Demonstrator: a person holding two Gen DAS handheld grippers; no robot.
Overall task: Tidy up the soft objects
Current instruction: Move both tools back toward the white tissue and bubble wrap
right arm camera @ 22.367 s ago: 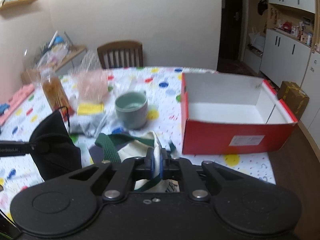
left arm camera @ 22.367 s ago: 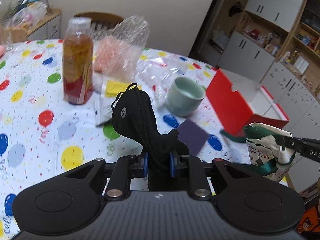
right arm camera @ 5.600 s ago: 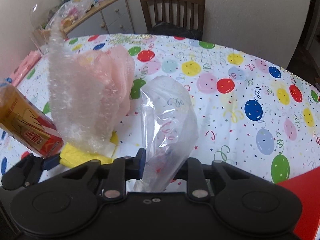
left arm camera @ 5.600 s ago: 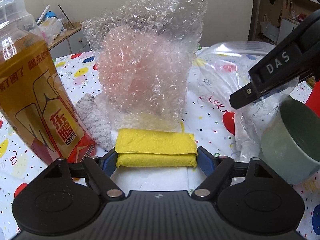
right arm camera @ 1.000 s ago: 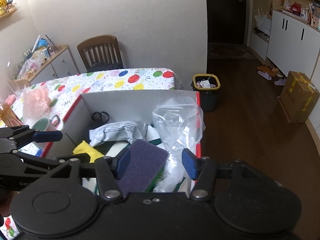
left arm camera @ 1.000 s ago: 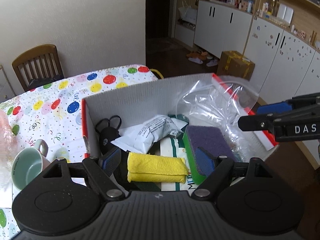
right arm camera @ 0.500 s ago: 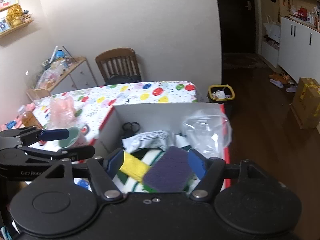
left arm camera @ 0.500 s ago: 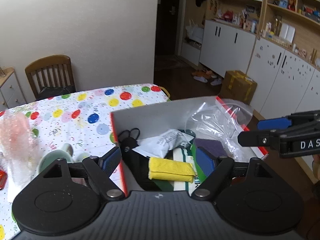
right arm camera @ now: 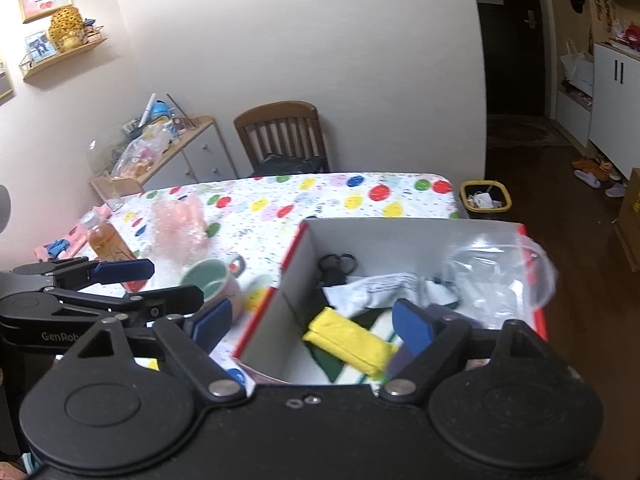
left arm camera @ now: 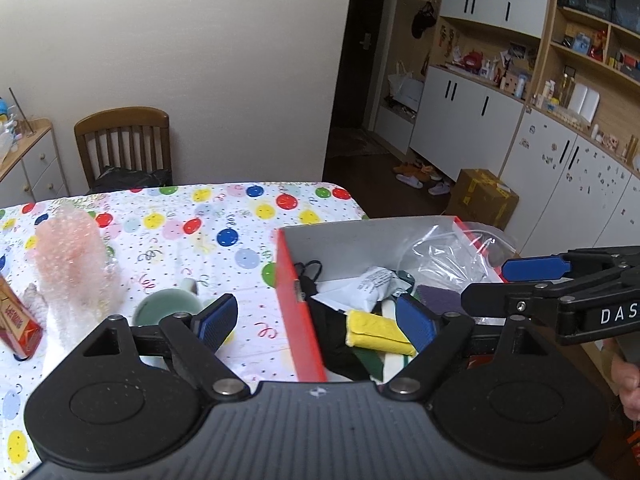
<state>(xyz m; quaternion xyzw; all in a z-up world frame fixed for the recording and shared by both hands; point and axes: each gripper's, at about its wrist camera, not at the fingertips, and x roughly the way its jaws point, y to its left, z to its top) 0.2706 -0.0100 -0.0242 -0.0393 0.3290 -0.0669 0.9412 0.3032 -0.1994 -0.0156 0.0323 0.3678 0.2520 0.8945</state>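
Note:
A red box [left arm camera: 294, 312] [right arm camera: 294, 248] stands on the table's right part. In it lie a yellow cloth [left arm camera: 376, 332] [right arm camera: 348, 344], a black mask [left arm camera: 310, 276] [right arm camera: 334, 270], a white packet [left arm camera: 360, 288] [right arm camera: 376, 288], a purple sponge [left arm camera: 440, 298], a green-striped bag [left arm camera: 380, 360] and a clear plastic bag [left arm camera: 444, 258] [right arm camera: 496, 276]. My left gripper [left arm camera: 316, 322] is open and empty, held above the box's left wall. My right gripper [right arm camera: 312, 322] is open and empty above the box; it also shows in the left wrist view [left arm camera: 532, 280].
On the balloon-print tablecloth [left arm camera: 224, 240] left of the box stand a green mug [left arm camera: 166, 312] [right arm camera: 214, 284], a pink bubble-wrap bundle [left arm camera: 72, 256] [right arm camera: 180, 224] and a tea bottle [left arm camera: 16, 320] [right arm camera: 106, 240]. A wooden chair [left arm camera: 124, 144] stands behind the table.
Both grippers have pulled back and up from the box, open and empty. The yellow cloth and the plastic bag stay in the box.

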